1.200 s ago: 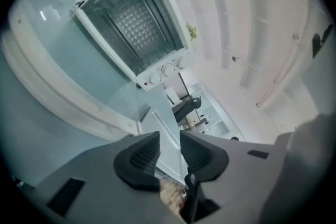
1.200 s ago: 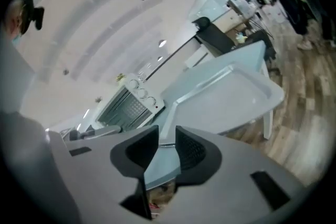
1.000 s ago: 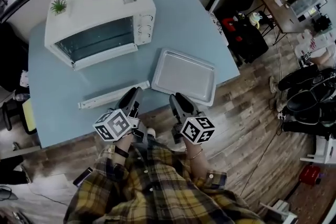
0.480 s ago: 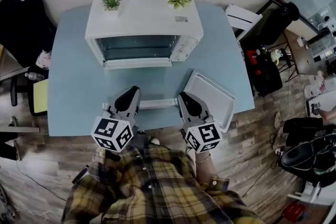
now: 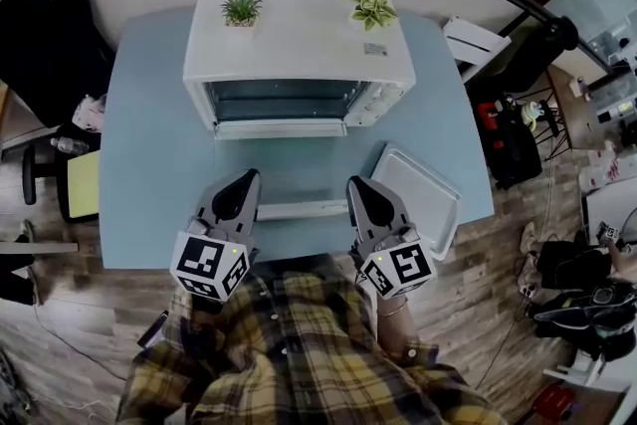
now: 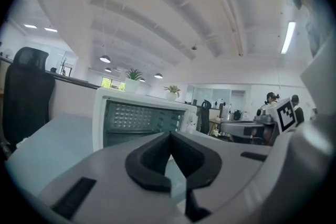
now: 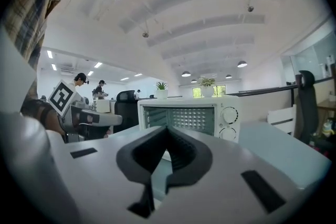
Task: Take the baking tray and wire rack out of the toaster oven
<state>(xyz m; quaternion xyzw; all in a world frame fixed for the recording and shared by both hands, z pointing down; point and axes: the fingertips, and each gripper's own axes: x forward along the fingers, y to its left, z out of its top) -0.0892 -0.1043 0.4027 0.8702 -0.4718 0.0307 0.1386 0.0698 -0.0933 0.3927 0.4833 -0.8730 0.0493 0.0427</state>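
Left claw [image 5: 247, 178] and right claw [image 5: 356, 182] are hovering empty, jaws just closing together. The baking tray [image 5: 423, 194] is lying on the tabletop [image 5: 149, 164], outside the toaster oven [image 5: 299, 65], seeming light and stiff, best gripped by its rim.

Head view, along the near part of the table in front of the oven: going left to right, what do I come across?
left gripper → long white bar → right gripper → baking tray
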